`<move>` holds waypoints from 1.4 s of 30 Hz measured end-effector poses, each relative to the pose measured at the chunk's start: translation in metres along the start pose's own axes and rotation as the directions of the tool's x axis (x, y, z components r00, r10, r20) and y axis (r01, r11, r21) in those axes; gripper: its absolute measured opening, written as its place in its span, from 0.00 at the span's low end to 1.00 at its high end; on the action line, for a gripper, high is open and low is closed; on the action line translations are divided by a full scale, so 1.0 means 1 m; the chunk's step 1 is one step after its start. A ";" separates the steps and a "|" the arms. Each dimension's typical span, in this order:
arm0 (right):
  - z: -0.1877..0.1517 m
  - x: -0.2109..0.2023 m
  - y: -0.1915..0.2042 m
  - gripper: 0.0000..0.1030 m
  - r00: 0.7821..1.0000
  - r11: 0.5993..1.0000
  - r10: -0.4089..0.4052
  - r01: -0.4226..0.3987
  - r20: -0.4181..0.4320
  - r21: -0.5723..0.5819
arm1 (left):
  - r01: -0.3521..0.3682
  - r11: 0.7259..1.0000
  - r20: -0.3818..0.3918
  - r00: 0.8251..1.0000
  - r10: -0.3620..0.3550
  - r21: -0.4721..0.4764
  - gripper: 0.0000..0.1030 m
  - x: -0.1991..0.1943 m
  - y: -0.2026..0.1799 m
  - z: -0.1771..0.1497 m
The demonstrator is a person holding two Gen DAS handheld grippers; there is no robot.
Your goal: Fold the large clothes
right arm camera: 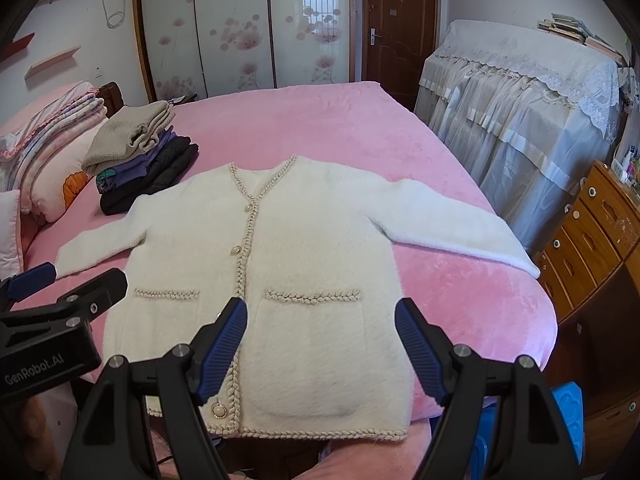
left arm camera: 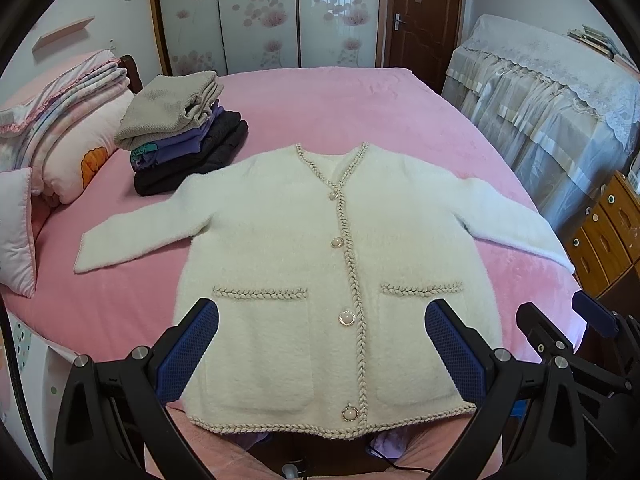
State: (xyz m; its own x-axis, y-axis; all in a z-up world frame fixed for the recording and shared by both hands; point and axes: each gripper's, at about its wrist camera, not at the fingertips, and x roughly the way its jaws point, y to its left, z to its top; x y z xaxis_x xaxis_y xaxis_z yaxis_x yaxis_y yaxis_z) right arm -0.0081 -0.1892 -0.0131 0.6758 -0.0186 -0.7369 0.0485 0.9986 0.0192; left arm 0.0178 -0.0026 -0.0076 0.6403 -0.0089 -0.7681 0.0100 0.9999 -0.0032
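Observation:
A white fluffy cardigan [left arm camera: 280, 248] with braided trim, pearl buttons and two pockets lies flat, front up, on the pink bed [left arm camera: 340, 108], both sleeves spread out. It also shows in the right wrist view [right arm camera: 304, 264]. My left gripper [left arm camera: 322, 316] is open and empty, hovering over the cardigan's lower part near the hem. My right gripper [right arm camera: 322, 312] is open and empty above the right pocket. The right gripper shows at the right edge of the left wrist view [left arm camera: 560, 312]; the left gripper shows at the left of the right wrist view [right arm camera: 72, 280].
A stack of folded clothes [left arm camera: 180, 136] sits on the bed beyond the left sleeve, beside pillows and folded quilts [left arm camera: 68, 132]. A lace-covered cabinet [left arm camera: 552, 112] and wooden drawers [right arm camera: 592, 240] stand to the right of the bed. Wardrobe [left arm camera: 264, 12] and door at the back.

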 end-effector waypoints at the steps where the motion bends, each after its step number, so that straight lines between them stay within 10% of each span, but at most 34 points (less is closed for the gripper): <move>1: 0.000 0.000 0.000 0.75 1.000 1.000 0.001 0.000 -0.002 0.001 | 0.000 1.000 -0.001 1.000 0.000 0.000 1.00 0.000 0.000 0.000; 42: -0.004 0.015 -0.018 0.75 0.997 0.998 0.050 -0.048 -0.052 0.035 | 0.000 1.000 -0.029 1.000 0.000 0.006 1.00 0.008 -0.011 -0.002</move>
State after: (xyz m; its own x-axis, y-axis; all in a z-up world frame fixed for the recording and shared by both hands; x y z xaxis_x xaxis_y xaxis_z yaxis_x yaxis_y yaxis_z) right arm -0.0022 -0.2070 -0.0270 0.6380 0.0336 -0.7693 0.0415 0.9961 0.0779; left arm 0.0215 -0.0131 -0.0153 0.6175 -0.0084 -0.7865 0.0145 0.9999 0.0008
